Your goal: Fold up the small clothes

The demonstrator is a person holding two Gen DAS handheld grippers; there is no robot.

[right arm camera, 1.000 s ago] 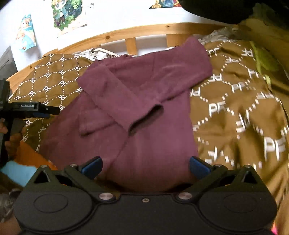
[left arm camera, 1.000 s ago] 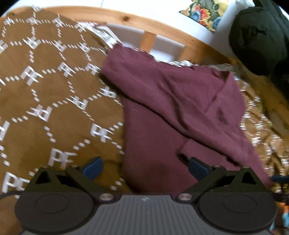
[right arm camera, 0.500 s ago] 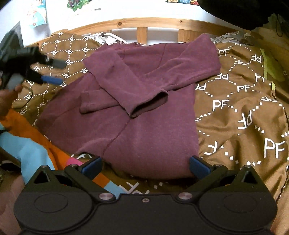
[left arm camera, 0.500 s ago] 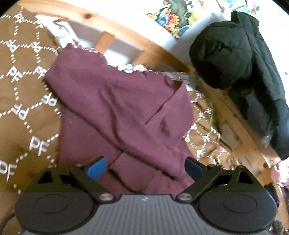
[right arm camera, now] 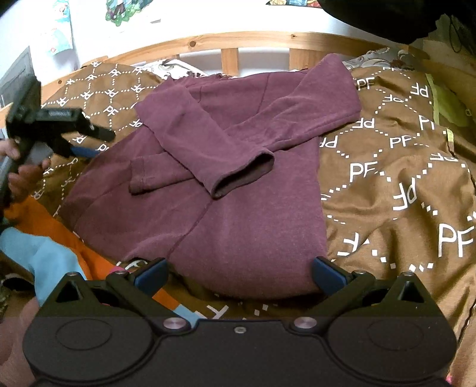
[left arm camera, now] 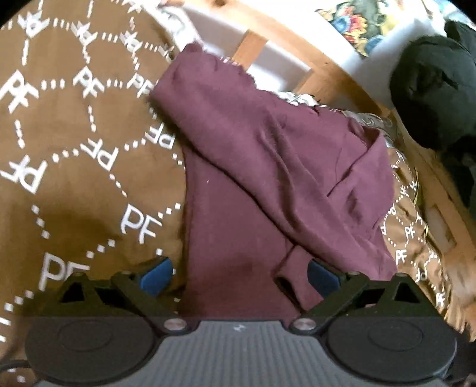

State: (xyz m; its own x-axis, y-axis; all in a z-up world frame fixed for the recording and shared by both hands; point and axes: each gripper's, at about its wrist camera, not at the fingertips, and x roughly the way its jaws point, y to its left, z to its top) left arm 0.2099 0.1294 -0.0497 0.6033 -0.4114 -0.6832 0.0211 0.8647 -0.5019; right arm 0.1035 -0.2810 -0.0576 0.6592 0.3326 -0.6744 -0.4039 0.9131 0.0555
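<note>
We see one maroon sweater [right arm camera: 238, 190], both sleeves crossed, on one brown bedspread [right arm camera: 401, 178]; our left gripper [left arm camera: 239, 275] and right gripper [right arm camera: 239, 275] gape, empty.

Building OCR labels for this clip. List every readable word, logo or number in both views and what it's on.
"PF": white monogram repeated across the brown bedspread, set in a dotted white lattice; many copies appear rotated or mirrored.
Left gripper, seen from the right wrist view: a pale strip on top of its body, too small and blurred to read.
Wall posters: pictures only, no legible words.
Maroon sweater: no text visible.
</note>
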